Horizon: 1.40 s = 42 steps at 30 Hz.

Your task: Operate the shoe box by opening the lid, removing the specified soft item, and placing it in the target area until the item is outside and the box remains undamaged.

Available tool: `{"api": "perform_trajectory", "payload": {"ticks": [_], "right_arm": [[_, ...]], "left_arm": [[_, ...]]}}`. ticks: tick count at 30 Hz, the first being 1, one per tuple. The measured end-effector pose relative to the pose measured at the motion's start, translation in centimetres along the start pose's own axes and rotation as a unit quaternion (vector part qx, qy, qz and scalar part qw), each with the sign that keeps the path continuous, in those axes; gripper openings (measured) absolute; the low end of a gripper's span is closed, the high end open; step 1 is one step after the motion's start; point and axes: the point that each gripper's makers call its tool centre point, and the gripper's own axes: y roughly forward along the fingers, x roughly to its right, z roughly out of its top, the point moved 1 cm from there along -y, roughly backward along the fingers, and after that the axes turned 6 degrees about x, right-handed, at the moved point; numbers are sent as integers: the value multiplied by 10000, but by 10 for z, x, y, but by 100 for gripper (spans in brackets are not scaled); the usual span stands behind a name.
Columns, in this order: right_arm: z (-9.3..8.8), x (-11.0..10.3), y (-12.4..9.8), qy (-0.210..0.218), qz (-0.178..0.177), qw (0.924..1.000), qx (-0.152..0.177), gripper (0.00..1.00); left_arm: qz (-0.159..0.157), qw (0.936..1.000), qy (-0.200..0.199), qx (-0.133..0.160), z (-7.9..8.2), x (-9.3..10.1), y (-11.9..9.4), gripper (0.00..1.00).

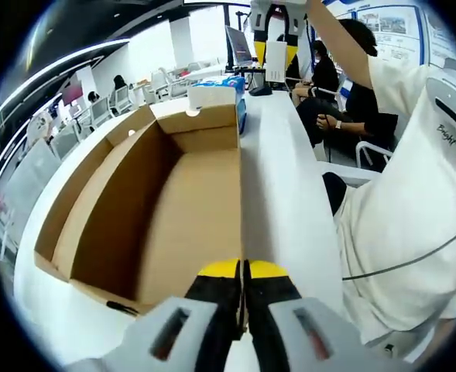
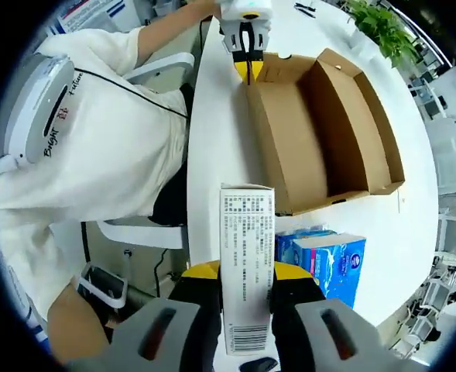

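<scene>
The open cardboard shoe box (image 1: 181,209) lies on the white table (image 1: 289,201), its brown inside bare. My left gripper (image 1: 243,271) sits at the near end of the box's right wall, jaws shut with that wall's edge running between them. From the right gripper view the left gripper (image 2: 248,66) shows at the far corner of the shoe box (image 2: 328,132). My right gripper (image 2: 247,271) is shut on a slim white printed pack (image 2: 247,248) with a barcode, held up above the table edge. The right gripper (image 1: 276,48) and the pack (image 1: 276,66) hang beyond the box's far end.
A blue and white tissue pack (image 2: 328,260) lies against the box's end, also the tissue pack (image 1: 216,91). A person in a white shirt (image 2: 96,132) sits close along the table's side. A white chair (image 2: 138,232), a plant (image 2: 382,27) and seated people (image 1: 324,74) are around.
</scene>
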Motion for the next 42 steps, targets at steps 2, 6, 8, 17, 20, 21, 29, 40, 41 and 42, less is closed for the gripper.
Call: {"api": "perform_trajectory", "payload": {"ticks": [2, 6, 8, 17, 20, 21, 29, 40, 41, 42], "right_arm": [[-13, 0, 1, 104, -58, 9999, -124, 21], [-35, 0, 6, 230, -136, 9994, -200, 21], [-41, -2, 7, 109, -170, 9996, -185, 21], [-52, -8, 10, 33, -260, 9996, -145, 21], [-56, -6, 15, 83, -218, 9996, -165, 21], [-56, -5, 18, 56, -218, 9997, -119, 21], [-57, 1, 55, 39, -88, 9999, -44, 21], [-63, -1, 90, -26, -136, 9999, -43, 21], [-64, -2, 92, -5, -111, 9999, -70, 21], [-66, -2, 94, -9, -112, 9999, -84, 21]], "left_arm": [[4, 10000, -16, 14, 0, -1, 0, 1], [6, 10000, -21, 25, 0, 0, 0, 1], [9, 10000, -15, 22, 0, -1, 0, 1], [9, 10000, -31, 31, 0, -2, 0, 1], [0, 10000, -33, 28, 0, -2, 0, 1], [2, 10000, -31, 28, 0, -1, 0, 1], [23, 10000, -19, 33, 0, -1, 0, 1], [26, 10000, 13, 66, 0, -1, -1, 1], [30, 10000, 15, 70, 0, -1, -1, 1], [34, 10000, 18, 78, 0, -1, -1, 1]]}}
